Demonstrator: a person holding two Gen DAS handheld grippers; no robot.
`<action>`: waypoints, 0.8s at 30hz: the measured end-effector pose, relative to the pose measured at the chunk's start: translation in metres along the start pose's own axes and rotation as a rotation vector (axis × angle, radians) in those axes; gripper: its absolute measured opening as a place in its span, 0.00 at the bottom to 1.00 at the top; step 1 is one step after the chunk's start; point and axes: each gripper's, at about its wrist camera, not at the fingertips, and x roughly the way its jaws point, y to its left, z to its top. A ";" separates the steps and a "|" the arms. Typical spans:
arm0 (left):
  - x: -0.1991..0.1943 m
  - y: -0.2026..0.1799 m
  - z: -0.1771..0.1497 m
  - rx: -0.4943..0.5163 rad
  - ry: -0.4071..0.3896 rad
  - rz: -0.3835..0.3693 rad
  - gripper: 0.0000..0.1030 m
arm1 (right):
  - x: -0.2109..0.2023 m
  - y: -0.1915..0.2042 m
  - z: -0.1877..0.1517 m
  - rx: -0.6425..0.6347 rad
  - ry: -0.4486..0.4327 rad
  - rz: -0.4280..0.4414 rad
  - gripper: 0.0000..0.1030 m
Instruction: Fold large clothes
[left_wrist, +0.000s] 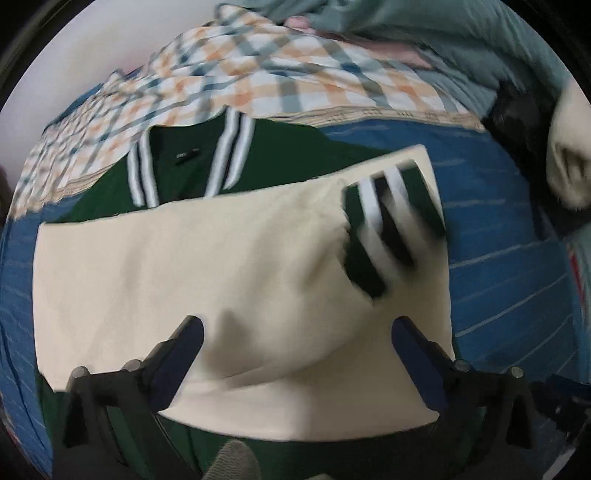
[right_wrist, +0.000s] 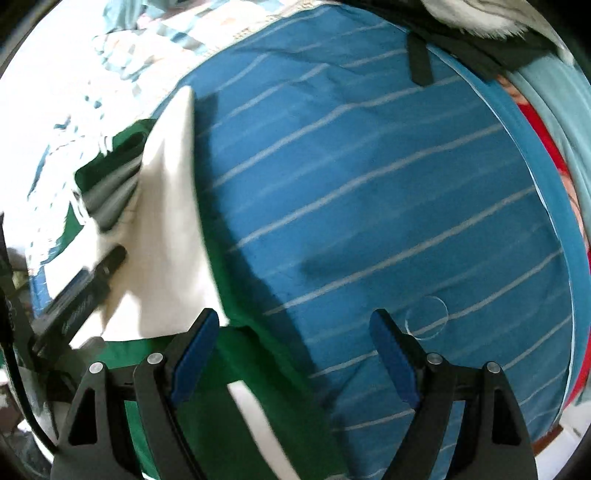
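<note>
A green jacket (left_wrist: 177, 158) with white-and-black striped collar trim lies flat on the bed. Its cream sleeve (left_wrist: 184, 266) is folded across the body, and the striped cuff (left_wrist: 384, 229) rests on the cream cloth, blurred. My left gripper (left_wrist: 297, 325) points down over the sleeve, jaws wide open, with a soft bump of cream cloth between the fingers and nothing gripped. My right gripper (right_wrist: 295, 317) hangs open over the jacket's green edge (right_wrist: 236, 369) and the sheet, holding nothing. In the right wrist view the sleeve (right_wrist: 166, 206) lies at the left, with a dark finger (right_wrist: 92, 284) of the left gripper over it.
A blue sheet with thin white stripes (right_wrist: 369, 184) covers the bed. A checked orange-and-blue blanket (left_wrist: 258, 74) is bunched behind the jacket, with teal cloth (left_wrist: 406, 29) beyond. A black-and-white fluffy item (left_wrist: 569, 158) sits at the right edge. A black strap (right_wrist: 419, 62) lies on the sheet.
</note>
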 end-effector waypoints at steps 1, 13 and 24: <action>-0.005 0.006 0.000 -0.011 -0.007 0.001 1.00 | -0.002 0.003 0.008 0.000 0.002 0.026 0.83; -0.057 0.156 -0.079 -0.232 0.024 0.412 1.00 | 0.070 0.120 0.081 -0.083 0.075 0.239 0.75; -0.038 0.179 -0.142 -0.304 0.205 0.526 1.00 | 0.047 0.074 0.061 -0.164 0.219 0.153 0.46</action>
